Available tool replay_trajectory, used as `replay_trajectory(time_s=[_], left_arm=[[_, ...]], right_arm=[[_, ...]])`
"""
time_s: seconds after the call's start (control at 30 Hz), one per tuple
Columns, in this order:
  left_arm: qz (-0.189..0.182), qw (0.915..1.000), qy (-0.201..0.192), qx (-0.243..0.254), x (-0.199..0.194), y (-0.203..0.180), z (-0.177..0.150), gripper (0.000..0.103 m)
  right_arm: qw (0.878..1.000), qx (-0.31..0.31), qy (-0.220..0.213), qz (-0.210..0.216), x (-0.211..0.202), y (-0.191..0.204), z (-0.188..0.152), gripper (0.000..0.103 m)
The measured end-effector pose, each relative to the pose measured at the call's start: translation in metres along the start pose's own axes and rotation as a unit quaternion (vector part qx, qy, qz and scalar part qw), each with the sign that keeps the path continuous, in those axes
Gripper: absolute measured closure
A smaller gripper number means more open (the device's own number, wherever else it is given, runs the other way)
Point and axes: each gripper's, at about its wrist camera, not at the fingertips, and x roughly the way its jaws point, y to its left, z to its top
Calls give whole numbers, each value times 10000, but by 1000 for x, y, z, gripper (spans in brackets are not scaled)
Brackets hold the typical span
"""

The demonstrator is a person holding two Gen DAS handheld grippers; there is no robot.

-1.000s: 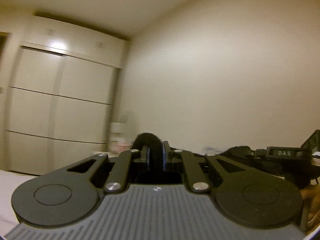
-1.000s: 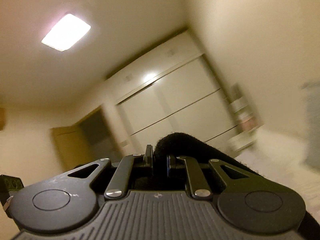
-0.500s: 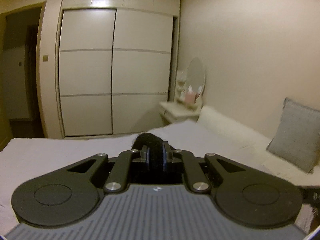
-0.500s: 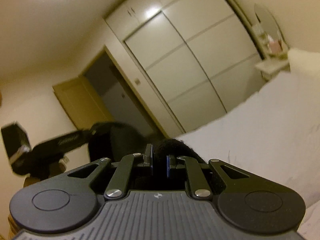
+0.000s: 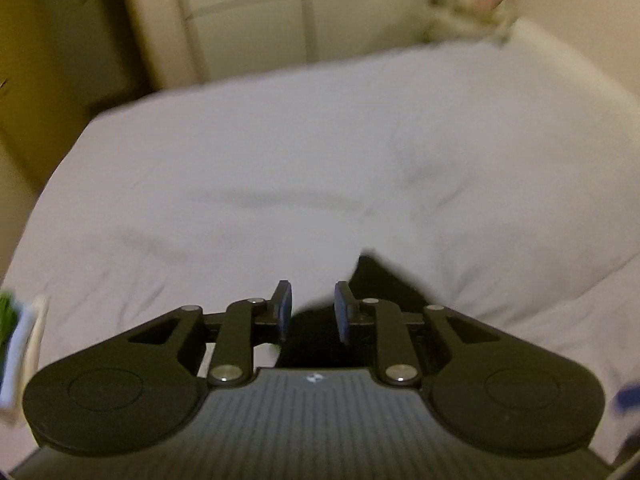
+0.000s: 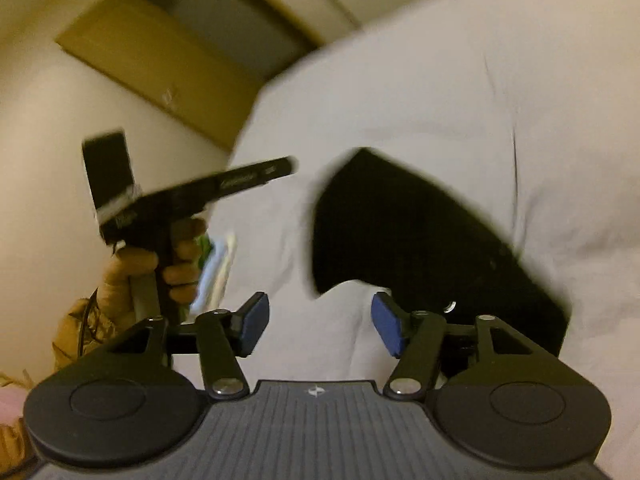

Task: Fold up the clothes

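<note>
A black garment [image 6: 420, 232] lies in a dark heap on the white bed [image 6: 400, 92], blurred by motion. My right gripper [image 6: 320, 322] hovers just in front of it, wide open, with only sheet showing between its blue pads. In the left wrist view the left gripper [image 5: 314, 306] is open too. A corner of the black garment [image 5: 384, 280] shows behind its right finger, and dark cloth sits low between the jaws. Whether the cloth touches the pads is unclear.
A person's hand [image 6: 176, 264] holds the left gripper's handle at the left of the right wrist view. A wardrobe [image 5: 304, 20] and a dressing table [image 5: 472, 4] stand beyond the bed, with a wooden door [image 6: 160, 64] to the left. White sheet [image 5: 280, 160] spreads ahead of both grippers.
Both grippers have tipped down from the wall and wardrobe toward the bed. Each was shut on black cloth; both have opened, and the garment now lies on the sheet.
</note>
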Motion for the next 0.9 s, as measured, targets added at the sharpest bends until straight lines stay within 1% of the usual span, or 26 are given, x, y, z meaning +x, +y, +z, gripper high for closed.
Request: replay_trajectory(time_s=[0.03, 0.1, 0.17, 0.2, 0.23, 0.27, 0.37, 0.43, 0.57, 0.7, 0.9], left_arm=[[44, 9998, 171, -135, 2, 5, -16, 84], [5, 9976, 498, -476, 2, 17, -40, 84], [63, 9957, 698, -601, 2, 21, -56, 80], [113, 9947, 792, -653, -3, 14, -63, 78], [88, 9937, 843, -733, -10, 7, -71, 75], [63, 9926, 893, -814, -18, 0, -78, 72], [15, 9892, 1044, -1031, -37, -25, -95, 70], [70, 9875, 1097, -1132, -52, -47, -95, 68], [234, 9863, 1008, -1288, -79, -82, -99, 60], [456, 9830, 942, -1508, -90, -108, -108, 59], [752, 9771, 877, -1789, -112, -141, -123, 55]], right_arm=[[9999, 87, 124, -82, 4, -9, -3, 42], [9990, 226, 242, -289, 8, -26, -6, 42], [9981, 222, 256, -517, 5, -39, -12, 42], [9974, 153, 282, -640, 4, -45, -5, 42], [9967, 65, 310, -752, 4, -48, -2, 42], [9958, -57, 339, -850, 5, -48, -3, 42], [9917, -497, 446, -1094, 15, -39, -12, 42], [9888, -784, 515, -1164, 6, -35, -31, 42], [9841, -1204, 650, -1133, 6, -50, -44, 37], [9807, -1477, 700, -1071, -10, -68, -56, 35], [9759, -1793, 765, -985, -37, -93, -75, 31]])
